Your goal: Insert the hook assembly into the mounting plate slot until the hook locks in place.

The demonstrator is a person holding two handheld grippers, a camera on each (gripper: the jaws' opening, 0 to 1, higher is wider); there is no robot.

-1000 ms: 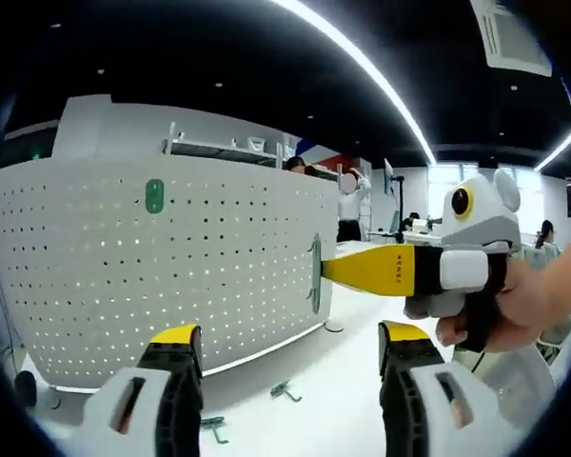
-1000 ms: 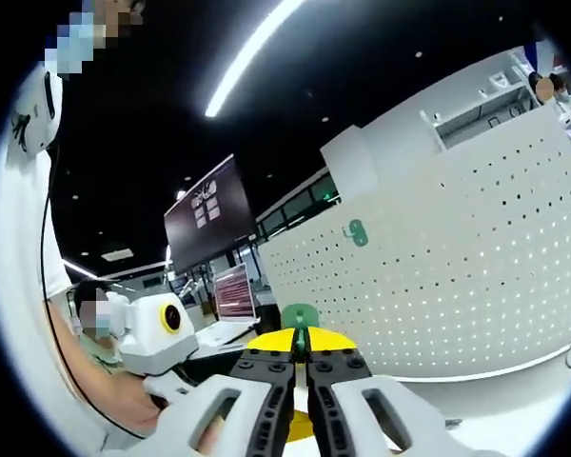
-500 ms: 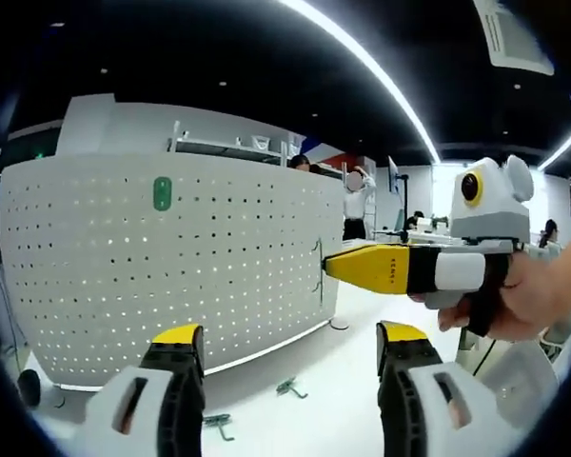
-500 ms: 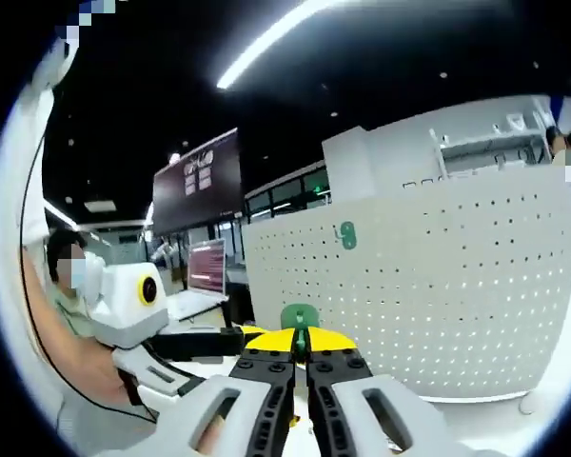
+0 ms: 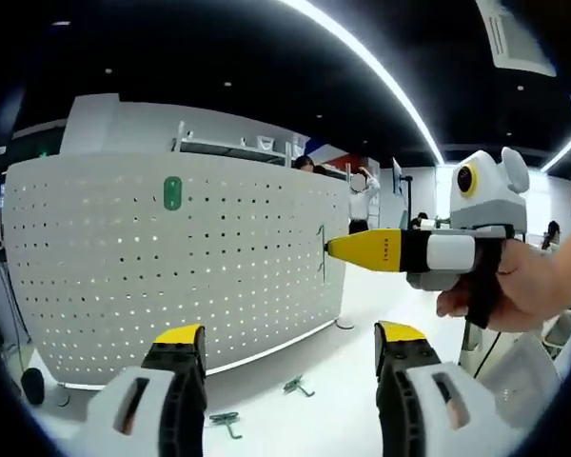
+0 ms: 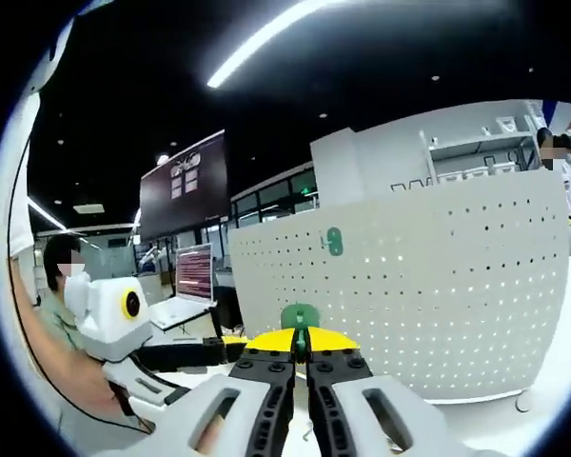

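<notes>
Left gripper view: the left gripper (image 5: 284, 400) is seen at the bottom of the frame with its jaws set wide apart and nothing between them.
Right gripper: it (image 5: 335, 249) is seen at centre right of the left gripper view, held in a hand (image 5: 519, 290), its yellow tips closed narrow.
Held item: a green hook (image 6: 300, 315) is clamped between the closed jaws at lower centre of the right gripper view.
Mounting plate: the white perforated panel (image 5: 105, 286) is seen upright across the left half of the left gripper view; in the right gripper view it (image 6: 457, 305) takes the right half.
Hook already mounted: a green hook (image 5: 172, 192) is seen on the panel at upper left of the left gripper view.
Change: a second ago the right gripper's tips were seen at the panel's right edge; they are now drawn back slightly, with the hook still held.
Meaning for the task: the hook is judged not yet locked in a slot; a fresh approach is judged necessary.
Spare parts: two small hooks (image 5: 225, 420) (image 5: 293, 386) are seen lying on the white table (image 5: 352, 343) at lower centre of the left gripper view.
Containers: none are observed.
</notes>
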